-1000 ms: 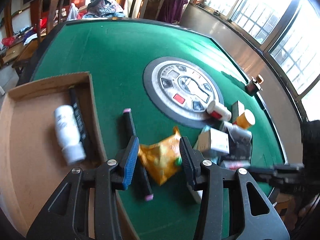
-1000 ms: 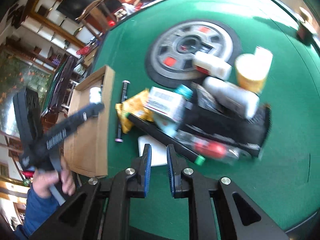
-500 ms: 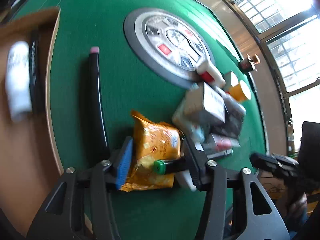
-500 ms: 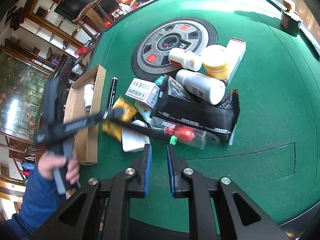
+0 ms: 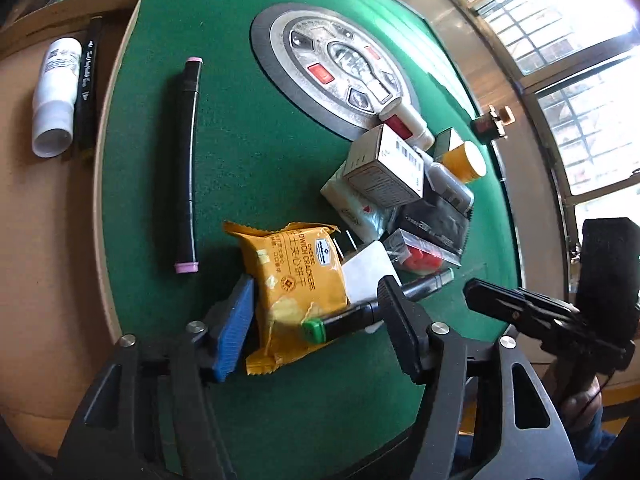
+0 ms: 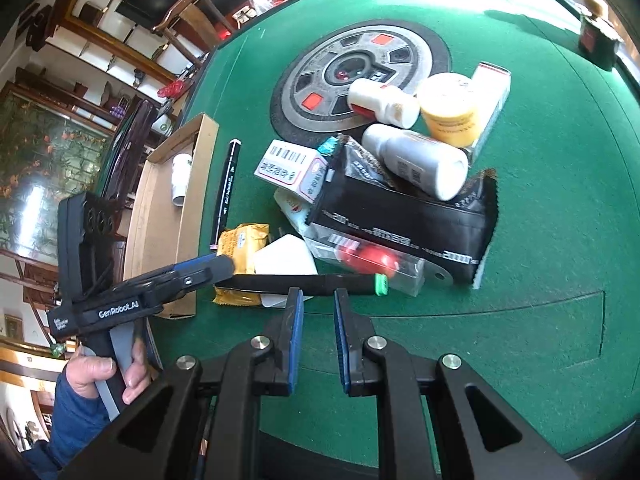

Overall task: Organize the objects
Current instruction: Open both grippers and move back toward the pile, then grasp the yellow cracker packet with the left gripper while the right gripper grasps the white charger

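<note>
Setting: green felt table with a round control panel at its centre, bright windows beyond and wooden chairs at the far side.
Left gripper: low over the near edge of the pile, jaws apart and just been opening; the cracker packet and the green-capped marker lie between them, and no pad presses on either as far as the left wrist view shows.
Right gripper: held back over bare felt, jaws drawn together on nothing, pointing at the near edge of the pile.
Cracker packet: orange foil pouch lying flat on the felt; I judge it light, crinkly, a little slippery, its contents easy to crush, so take it across the short width at the middle with a gentle squeeze.
Green-capped marker: black barrel resting across the packet's near corner; stiff, light and prone to roll, and it sits in the way of a clean grip on the packet.
Pile: boxes, bottles, a black pouch and a clear case heaped just beside the packet, some touching it.
Pink-capped marker: alone on the felt between packet and box.
Cardboard box: at the left edge, already holding a white bottle and a black marker, the likely destination.
</note>
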{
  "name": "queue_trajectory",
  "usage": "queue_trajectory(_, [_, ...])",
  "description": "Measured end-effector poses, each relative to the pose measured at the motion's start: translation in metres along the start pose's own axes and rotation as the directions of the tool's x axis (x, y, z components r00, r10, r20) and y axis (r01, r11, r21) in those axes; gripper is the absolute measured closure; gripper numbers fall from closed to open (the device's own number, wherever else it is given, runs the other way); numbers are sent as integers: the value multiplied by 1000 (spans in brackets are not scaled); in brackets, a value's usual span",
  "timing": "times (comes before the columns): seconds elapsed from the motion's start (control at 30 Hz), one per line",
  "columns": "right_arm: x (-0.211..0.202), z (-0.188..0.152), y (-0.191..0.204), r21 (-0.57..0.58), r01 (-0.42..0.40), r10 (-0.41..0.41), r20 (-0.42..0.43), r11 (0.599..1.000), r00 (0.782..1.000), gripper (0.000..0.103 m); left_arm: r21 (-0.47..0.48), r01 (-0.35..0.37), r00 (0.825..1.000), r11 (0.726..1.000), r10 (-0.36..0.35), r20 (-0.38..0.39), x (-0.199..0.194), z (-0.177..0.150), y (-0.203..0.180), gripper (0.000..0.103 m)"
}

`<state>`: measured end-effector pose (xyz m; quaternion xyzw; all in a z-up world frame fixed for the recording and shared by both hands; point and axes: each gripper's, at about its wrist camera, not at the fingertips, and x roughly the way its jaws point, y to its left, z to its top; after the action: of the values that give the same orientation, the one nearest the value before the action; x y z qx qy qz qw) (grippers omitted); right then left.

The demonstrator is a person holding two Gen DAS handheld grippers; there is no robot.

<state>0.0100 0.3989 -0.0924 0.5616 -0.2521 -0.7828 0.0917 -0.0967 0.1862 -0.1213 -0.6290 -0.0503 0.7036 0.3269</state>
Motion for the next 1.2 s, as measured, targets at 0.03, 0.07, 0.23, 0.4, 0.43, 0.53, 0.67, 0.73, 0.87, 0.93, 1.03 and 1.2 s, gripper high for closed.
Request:
queue_trajectory(0.03, [0, 0, 0, -5, 0, 0, 0, 1000, 1000, 88, 4, -37, 999, 999, 37, -14, 5, 2, -3, 41])
queue_trajectory(0.07, [0, 1, 0, -6, 0, 0, 1, 1000, 1000, 88, 8, -67, 997, 998, 67, -28, 10, 3, -4, 41])
queue_trajectory(0.23, [-5, 1, -5, -13, -2, 2, 14, 1000, 1000, 88, 43, -153, 987, 987, 155, -43, 13, -4, -11, 42])
queue_trajectory(0.4, [-4, 0, -11, -13, -16, 16, 8, 1000, 1000, 88, 15, -195, 981, 981, 195, -9, -5, -25, 7, 57])
queue_trajectory(0.43, [-2, 0, -12, -13, -16, 16, 5, 1000, 1000, 88, 12, -211, 977, 977, 211, -7, -7, -28, 9, 57])
queue_trajectory(0.53, [1, 1, -9, -18, -19, 19, -5, 1000, 1000, 88, 16, -232, 973, 972, 232, 2, -13, -40, 9, 57])
queue_trajectory(0.67, [3, 4, 5, -77, -12, 11, -7, 997, 1000, 88, 28, -237, 971, 971, 236, 25, -17, -43, 2, 57])
queue_trajectory(0.73, [7, 5, 13, -115, 2, -3, -10, 993, 1000, 86, 28, -231, 972, 973, 229, 44, -22, -40, -2, 57])
queue_trajectory(0.87, [23, 4, 29, -179, 21, -30, -45, 984, 999, 47, 56, -232, 971, 971, 228, 73, -26, -33, -8, 56])
queue_trajectory(0.93, [29, 4, 34, -193, 31, -41, -48, 981, 998, 46, 63, -237, 970, 970, 233, 65, -20, -29, -10, 56])
queue_trajectory(1.03, [28, 4, 37, -197, 36, -44, -36, 980, 998, 46, 78, -257, 966, 963, 254, 49, -11, -24, -14, 56])
queue_trajectory(1.2, [16, 6, 28, -159, 56, -54, 16, 986, 998, 46, 131, -318, 948, 939, 318, 26, 7, -23, -23, 55])
